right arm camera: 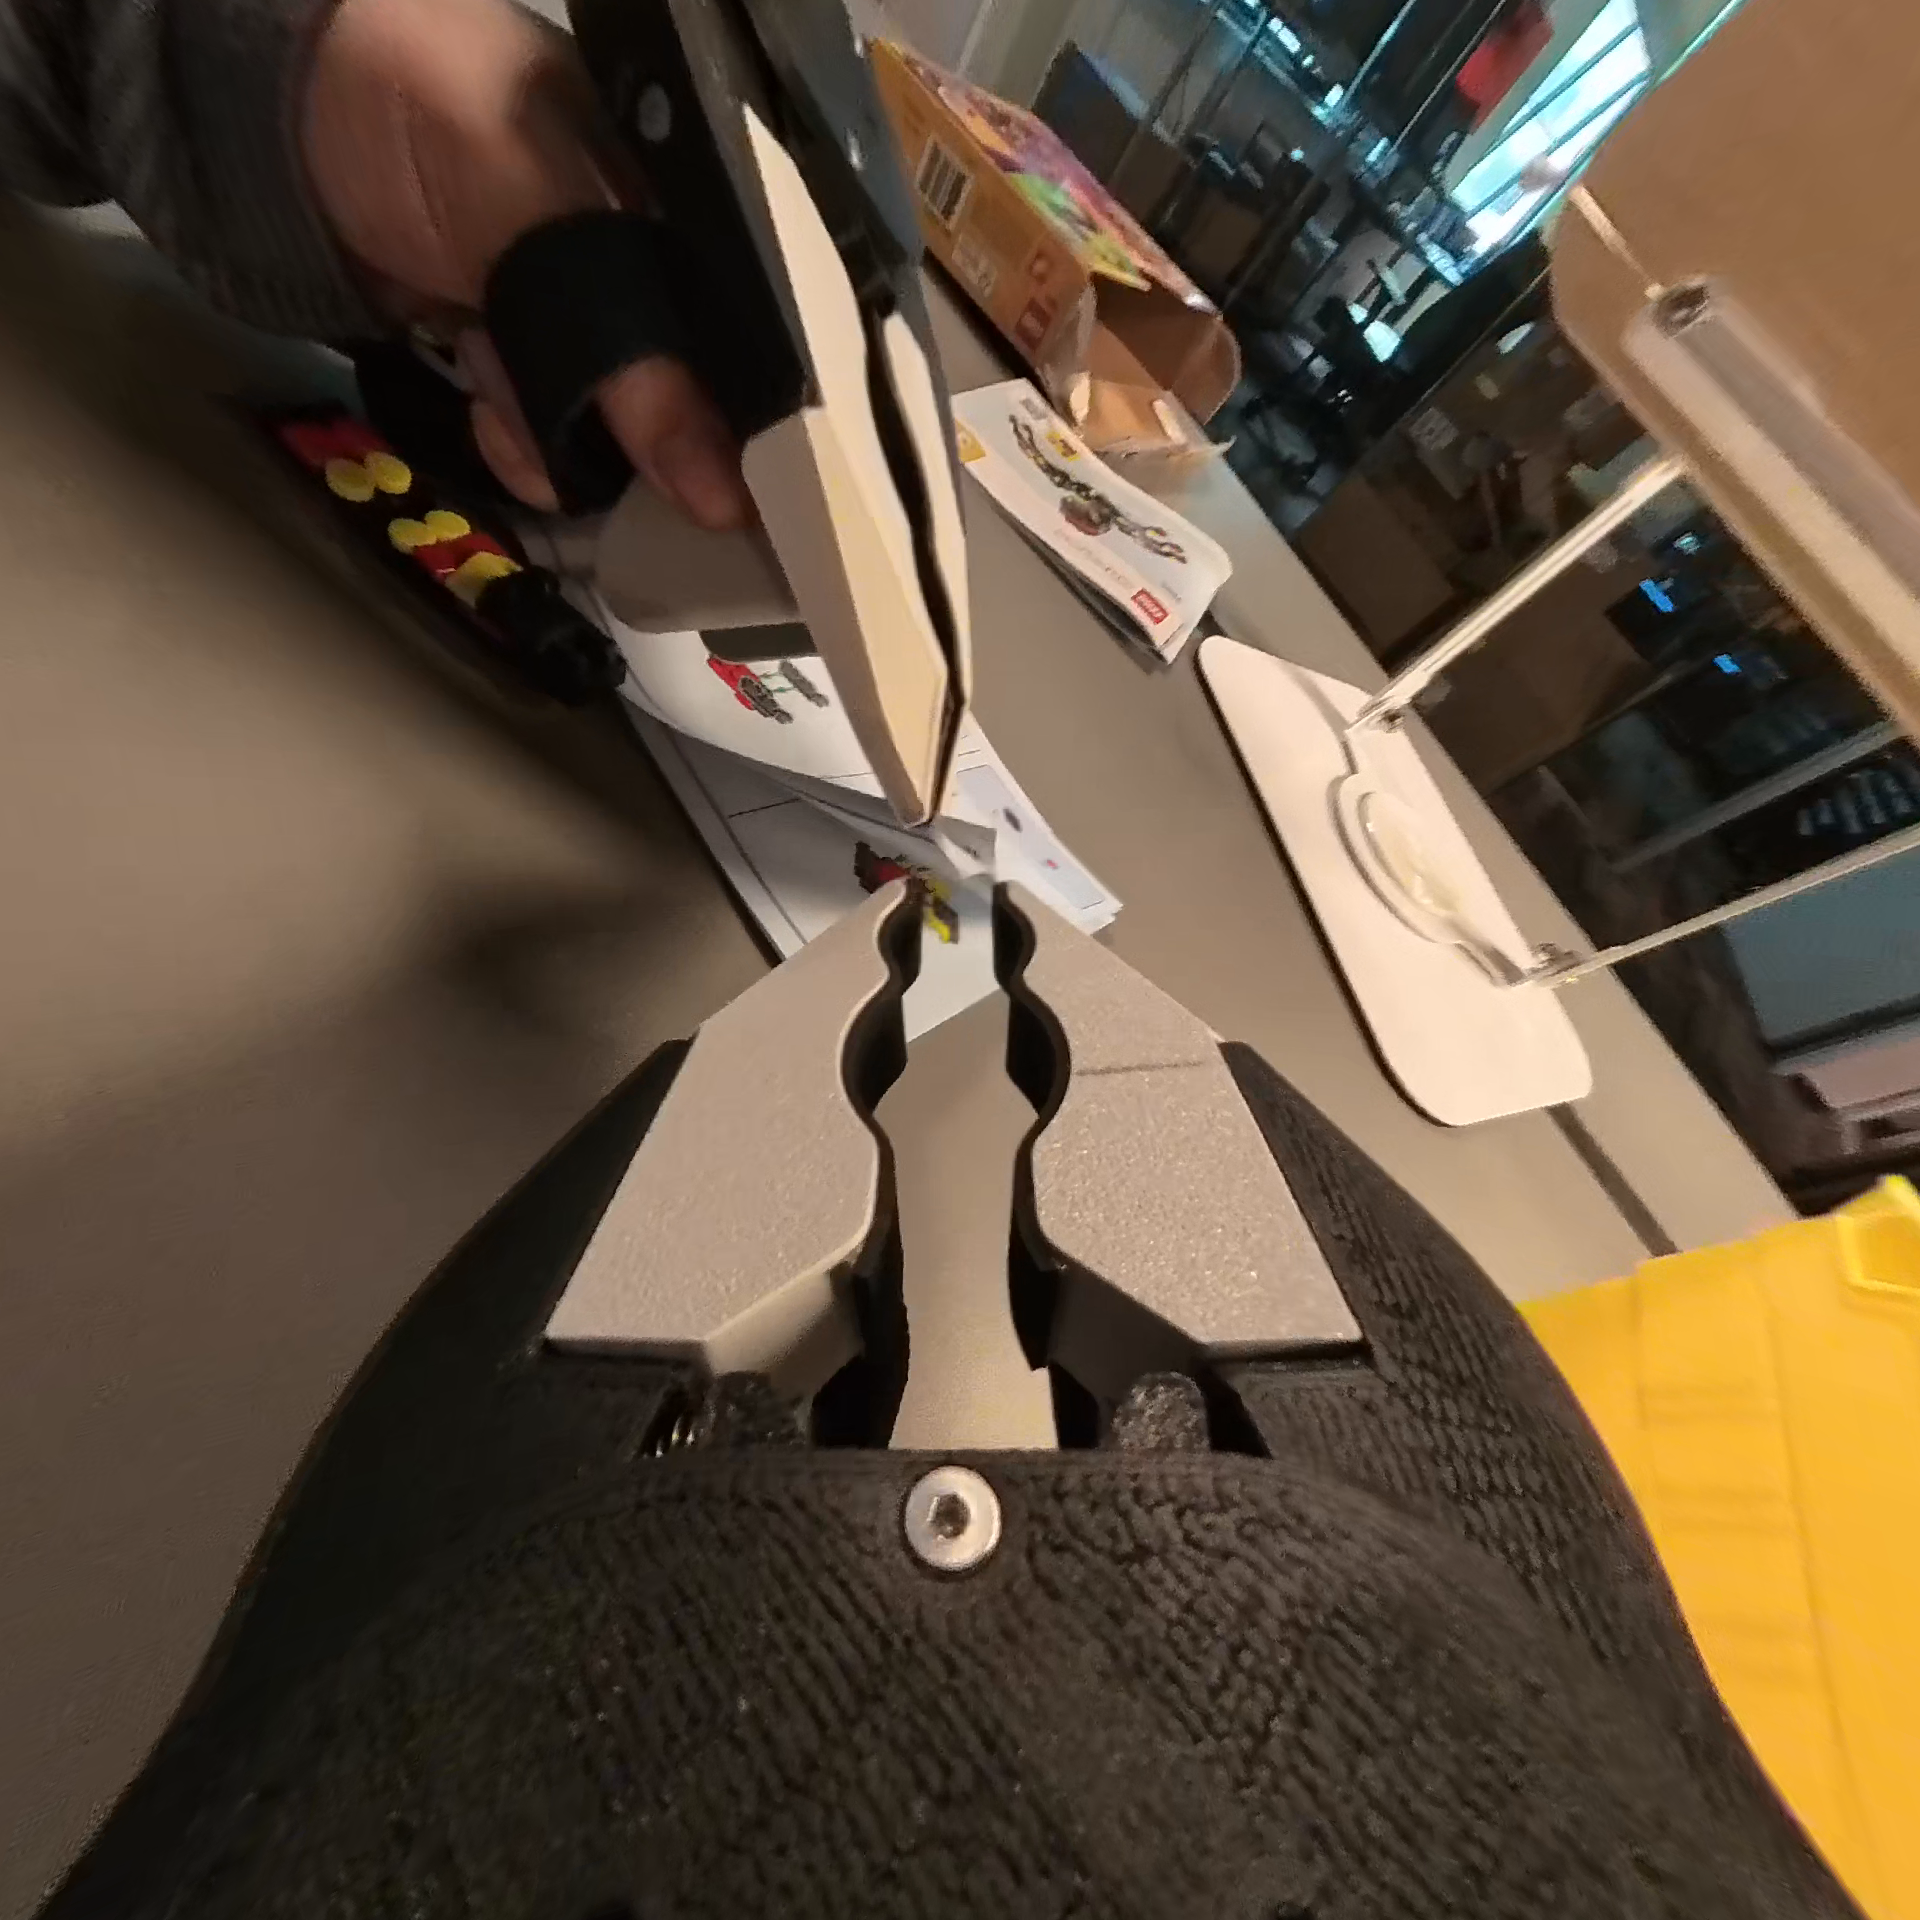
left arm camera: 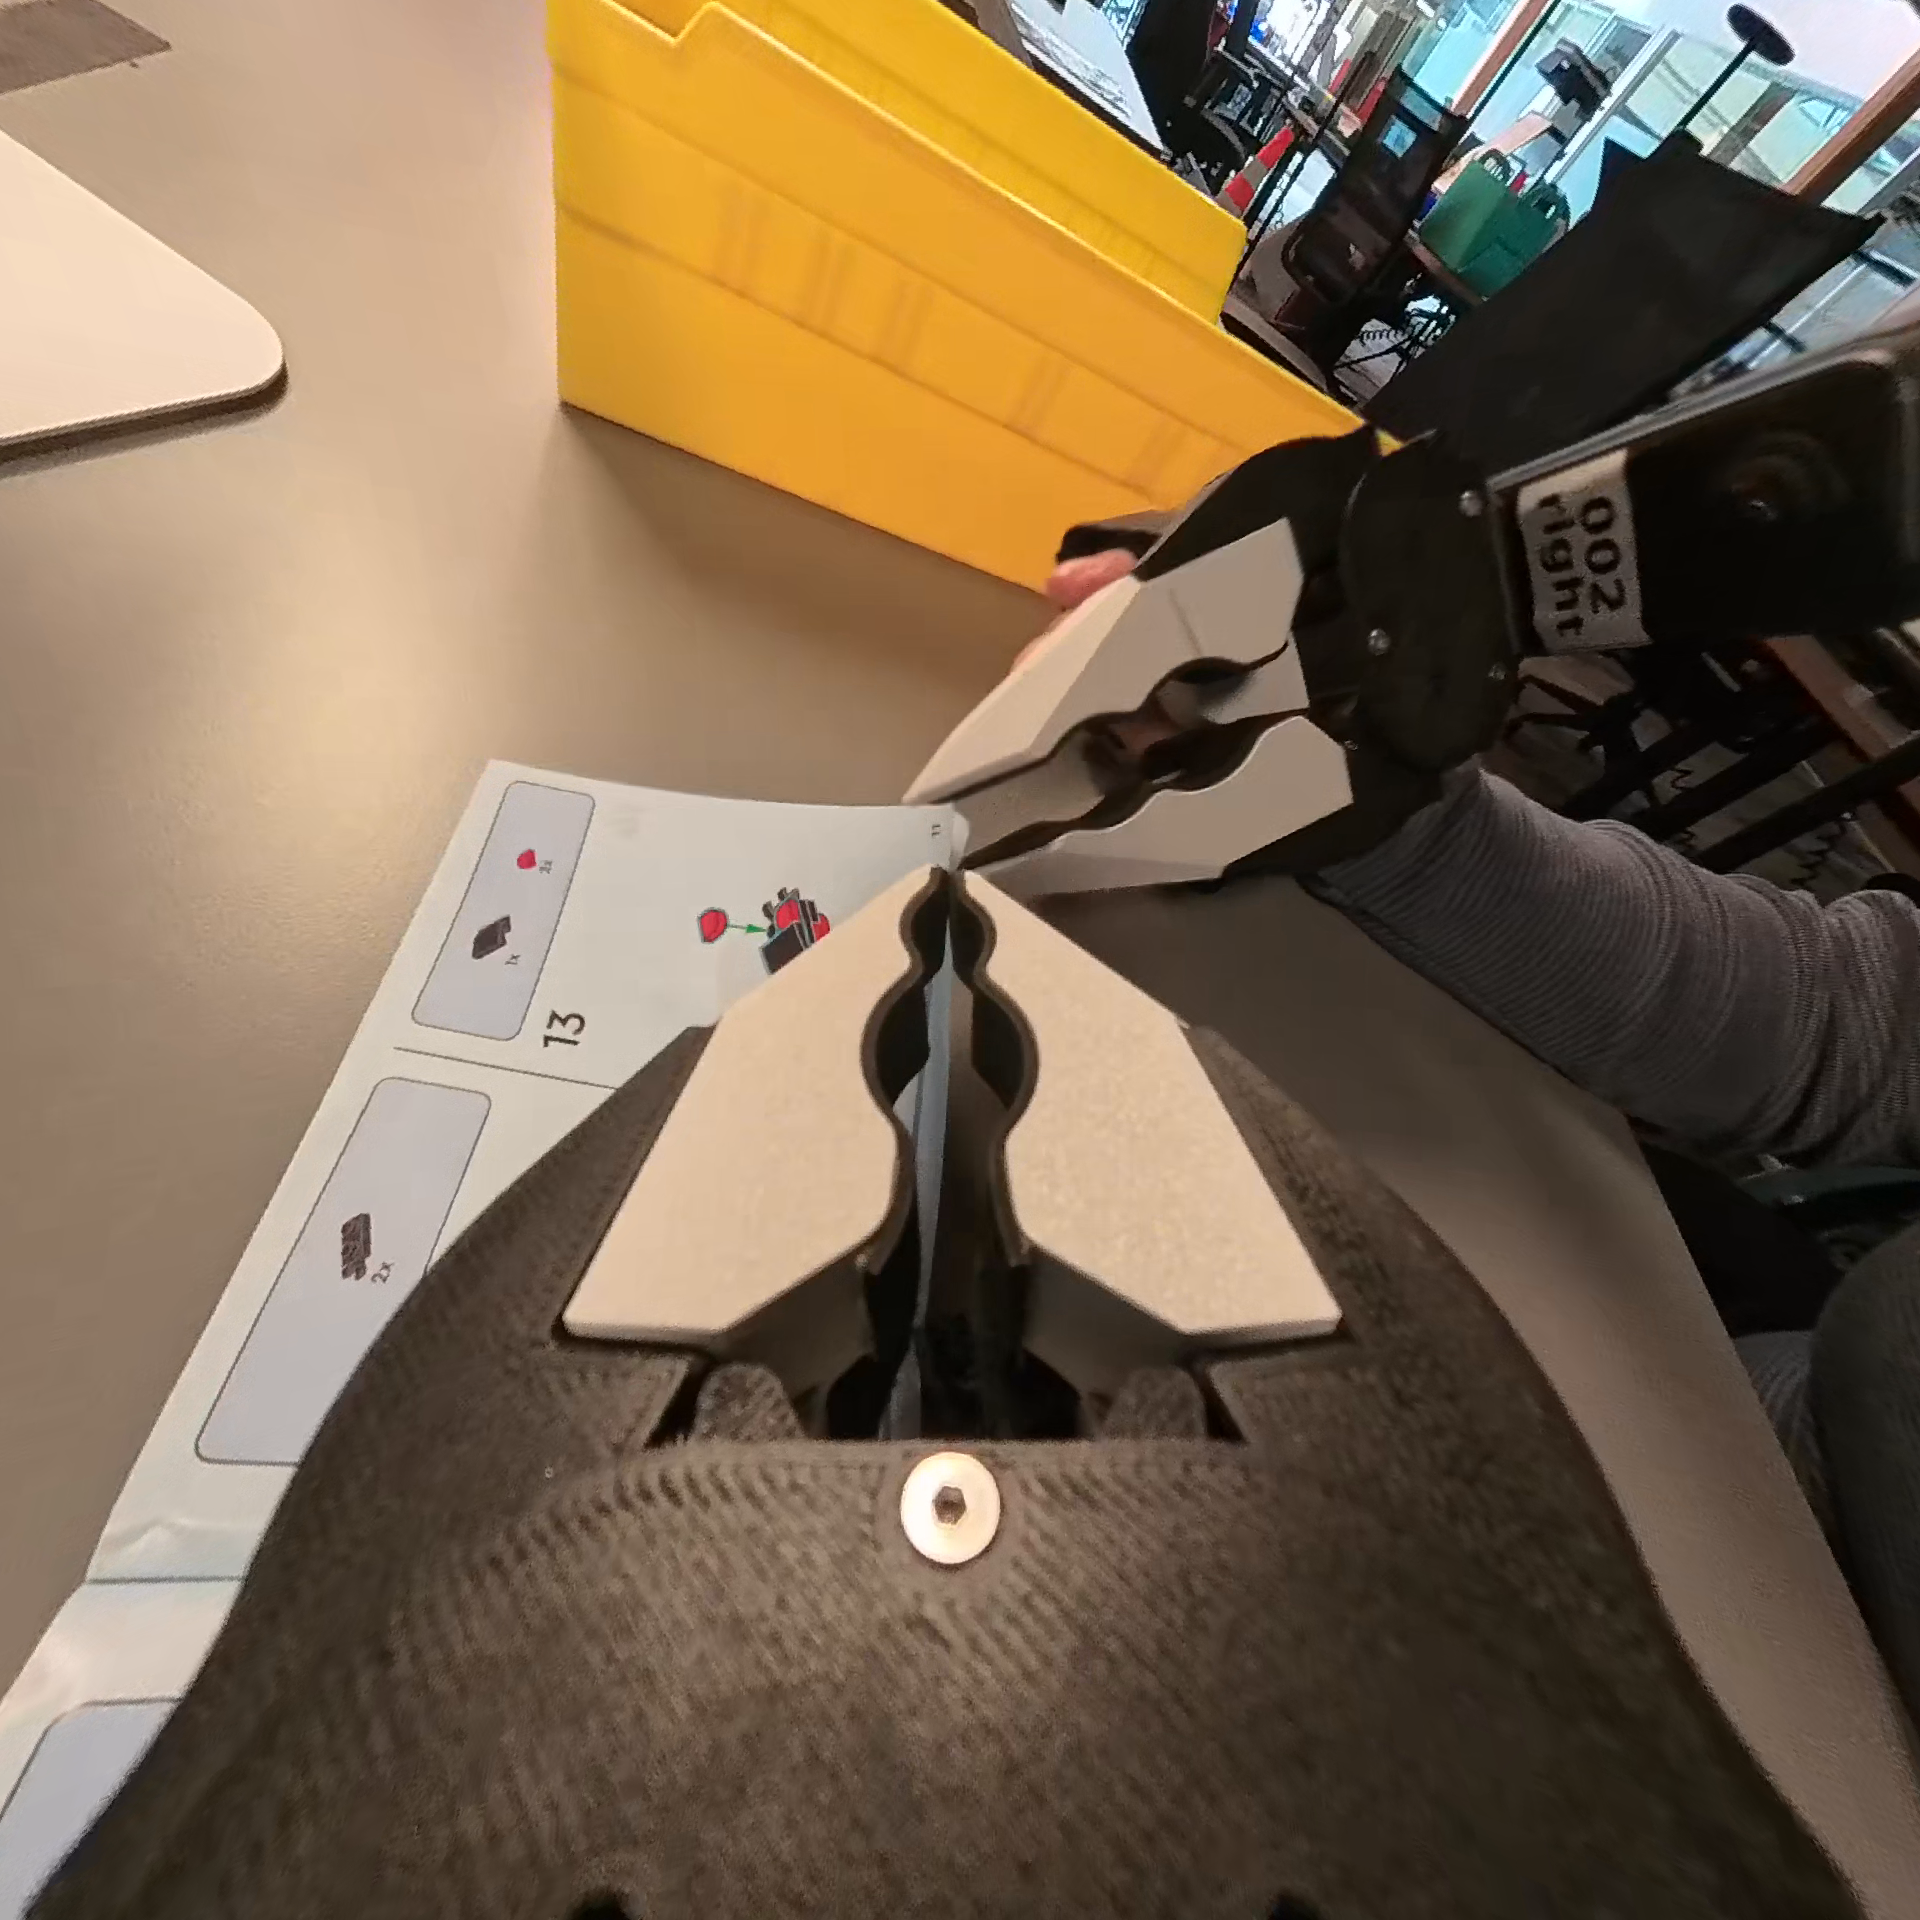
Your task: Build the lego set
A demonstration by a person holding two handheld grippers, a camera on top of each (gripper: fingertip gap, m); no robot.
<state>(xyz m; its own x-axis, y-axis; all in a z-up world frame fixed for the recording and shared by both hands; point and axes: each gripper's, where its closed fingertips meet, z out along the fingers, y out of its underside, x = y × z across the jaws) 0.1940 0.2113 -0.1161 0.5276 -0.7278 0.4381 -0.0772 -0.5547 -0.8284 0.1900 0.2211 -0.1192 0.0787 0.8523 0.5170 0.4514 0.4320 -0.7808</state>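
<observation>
Progress-wise, I'd say this build was somewhere in the middle, and the moment itself was a page turn, not brick work.

Going left to right in the right wrist view: a cluster of red, yellow and black lego pieces (right arm camera: 436, 530) sat far left on something dark, behind the person's hand (right arm camera: 582, 416). It was too blurry to tell whether any were clipped together, and I couldn't spot a finished model anywhere, so most of the assembly looked still to do.

Next over was the instruction booklet (left arm camera: 499, 1049), lying open near the surface (left arm camera: 312, 675) edge on the person's side, pale blue pages with parts boxes and a little red-and-black build drawing. One page (right arm camera: 831, 800) was lifted off the rest. The left gripper (left arm camera: 948, 883) was pressed together on that page, with the sheet running right between its jaws. The right gripper (right arm camera: 943, 899) sat just beside it at the page's edge, jaws slightly parted and nothing held.

Past that lay a second booklet (right arm camera: 1091, 520), closed, and behind it, by the far edge, the torn-open cardboard lego box (right arm camera: 1039, 208). Then came a white base plate (right arm camera: 1455, 987) carrying clear rods, and a yellow bin (right arm camera: 1714, 1507) at far right.

My guess: get the page flat, read the step, then go back to the pieces.
</observation>
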